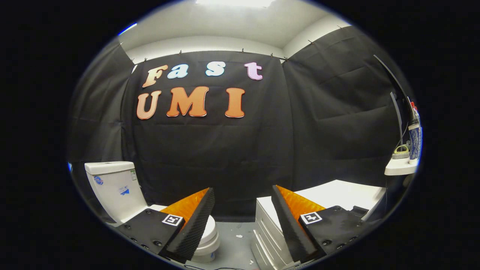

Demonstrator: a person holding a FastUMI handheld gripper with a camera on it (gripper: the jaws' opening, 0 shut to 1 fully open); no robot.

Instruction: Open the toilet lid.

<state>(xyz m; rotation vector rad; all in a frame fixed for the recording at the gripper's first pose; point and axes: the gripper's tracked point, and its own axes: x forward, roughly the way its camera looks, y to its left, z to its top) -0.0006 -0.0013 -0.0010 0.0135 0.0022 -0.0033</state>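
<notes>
A white toilet stands low to the left, its tank (114, 187) upright against the black cloth wall. Its bowl and lid (209, 234) lie mostly behind my left finger (195, 221), so only a curved white edge shows; the lid appears down. My gripper (242, 193) is open, its two fingers spread wide with nothing between them. It hovers well above and short of the toilet, which sits below and beyond the left finger.
A white drawer cabinet (270, 228) with a flat top (337, 193) stands behind the right finger. A small white shelf (399, 167) at the far right carries a bottle (414, 140) and a small object. Grey floor (236, 243) lies between toilet and cabinet.
</notes>
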